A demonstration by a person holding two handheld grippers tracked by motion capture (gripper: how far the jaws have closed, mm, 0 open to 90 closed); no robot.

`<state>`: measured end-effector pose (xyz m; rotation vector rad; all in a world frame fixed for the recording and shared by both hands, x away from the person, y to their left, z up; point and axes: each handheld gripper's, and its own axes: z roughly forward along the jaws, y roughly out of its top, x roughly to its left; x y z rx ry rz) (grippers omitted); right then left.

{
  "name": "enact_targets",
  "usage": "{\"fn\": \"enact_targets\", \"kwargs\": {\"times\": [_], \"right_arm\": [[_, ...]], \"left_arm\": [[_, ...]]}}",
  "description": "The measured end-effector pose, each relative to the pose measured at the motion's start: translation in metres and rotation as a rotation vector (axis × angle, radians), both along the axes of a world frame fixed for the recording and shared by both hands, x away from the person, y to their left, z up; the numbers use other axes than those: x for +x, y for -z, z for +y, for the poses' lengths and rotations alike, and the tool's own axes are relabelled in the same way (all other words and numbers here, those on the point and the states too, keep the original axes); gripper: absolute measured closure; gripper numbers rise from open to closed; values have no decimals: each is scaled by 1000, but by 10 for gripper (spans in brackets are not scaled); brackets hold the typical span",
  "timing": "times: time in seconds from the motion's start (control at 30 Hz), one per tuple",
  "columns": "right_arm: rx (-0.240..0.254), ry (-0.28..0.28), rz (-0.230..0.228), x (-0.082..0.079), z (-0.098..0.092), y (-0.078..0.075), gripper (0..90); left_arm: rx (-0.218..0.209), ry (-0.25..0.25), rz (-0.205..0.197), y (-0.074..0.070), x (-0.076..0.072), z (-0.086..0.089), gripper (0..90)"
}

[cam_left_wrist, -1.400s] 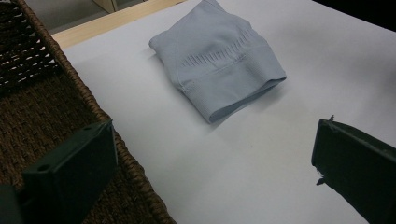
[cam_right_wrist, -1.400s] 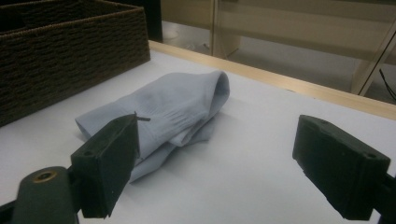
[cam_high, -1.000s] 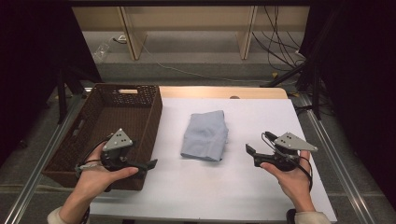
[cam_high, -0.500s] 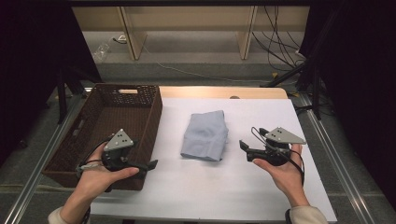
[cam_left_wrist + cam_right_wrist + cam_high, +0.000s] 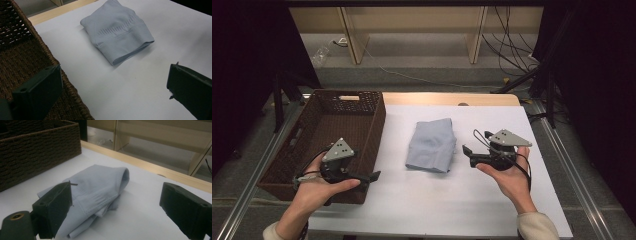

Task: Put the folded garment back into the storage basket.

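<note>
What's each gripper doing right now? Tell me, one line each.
Left gripper: open, holding nothing, beside the basket.
Right gripper: open, jaws just opening wider, empty, near the folded cloth.

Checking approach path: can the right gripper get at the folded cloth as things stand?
Probably yes. The right gripper points at the folded cloth, its jaws apart and just been opening, nothing between them, bare table in between.
</note>
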<state>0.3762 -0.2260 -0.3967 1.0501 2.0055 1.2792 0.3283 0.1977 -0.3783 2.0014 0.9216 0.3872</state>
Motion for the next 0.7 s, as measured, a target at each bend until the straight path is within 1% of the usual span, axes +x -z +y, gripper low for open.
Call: {"fn": "enact_targets", "kwargs": {"times": [0.2,0.5,0.53,0.7], "right_arm": [[-16,-15,3,6,8,-2,86],[-26,-19,10,13,17,-1,66],[-33,-24,9,14,18,-1,64],[-32,-25,12,19,23,-2,57]], "left_arm": [[-1,-2,-1,-1,0,1,0],[-1,-2,-1,-1,0,1,0],[0,-2,-1,-1,0,1,0],[-1,-2,-1,-1,0,1,0]]}}
